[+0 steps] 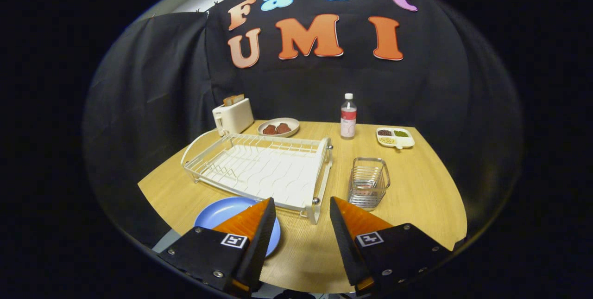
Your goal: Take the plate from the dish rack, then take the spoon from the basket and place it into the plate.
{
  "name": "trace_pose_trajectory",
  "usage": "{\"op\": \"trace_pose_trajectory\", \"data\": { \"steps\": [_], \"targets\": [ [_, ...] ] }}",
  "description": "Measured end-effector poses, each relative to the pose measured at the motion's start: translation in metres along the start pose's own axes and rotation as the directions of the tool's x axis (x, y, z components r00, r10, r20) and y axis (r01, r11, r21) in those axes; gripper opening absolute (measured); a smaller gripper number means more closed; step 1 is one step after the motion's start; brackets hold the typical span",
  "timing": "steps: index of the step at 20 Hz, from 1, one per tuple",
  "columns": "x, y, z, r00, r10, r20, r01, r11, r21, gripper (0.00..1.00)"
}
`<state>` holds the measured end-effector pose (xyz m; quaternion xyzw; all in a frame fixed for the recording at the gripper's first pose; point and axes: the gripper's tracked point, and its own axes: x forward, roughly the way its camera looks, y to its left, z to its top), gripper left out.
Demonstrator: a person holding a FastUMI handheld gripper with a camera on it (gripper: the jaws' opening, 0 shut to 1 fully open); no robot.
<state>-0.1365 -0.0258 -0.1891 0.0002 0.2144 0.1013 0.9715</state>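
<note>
The tool (302,206) is seen with fingers apart, nothing held between them. The round blue plate (221,212) lies flat on the wooden worktop (417,183), partly under the left finger, just before the white wire dish rack (259,169). The clear wire-framed basket (368,182) stands beyond the right finger; a spoon cannot be made out.

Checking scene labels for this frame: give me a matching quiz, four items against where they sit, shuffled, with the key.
Things:
1. blue plate
2. wire basket
3. toaster
4. bottle

Places:
A. far corner, behind the dish rack
B. under the left finger of the open gripper
C. beyond the right finger, beside the rack
D. by the back wall, next to the divided snack tray

Pairs: 1-B, 2-C, 3-A, 4-D
</note>
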Motion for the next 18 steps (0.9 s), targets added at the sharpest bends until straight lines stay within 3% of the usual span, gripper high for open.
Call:
{"op": "trace_pose_trajectory", "data": {
  "steps": [7, 12, 18],
  "targets": [
    [-0.026, -0.021, 0.099, 0.974, -0.055, 0.22, 0.052, 0.998, 0.019, 0.78],
    [-0.023, -0.026, 0.119, 0.958, -0.09, 0.273, 0.087, 0.996, 0.021, 0.88],
    [-0.009, -0.01, 0.137, 0.942, -0.077, 0.326, 0.072, 0.997, 0.026, 0.96]
  ]
}}
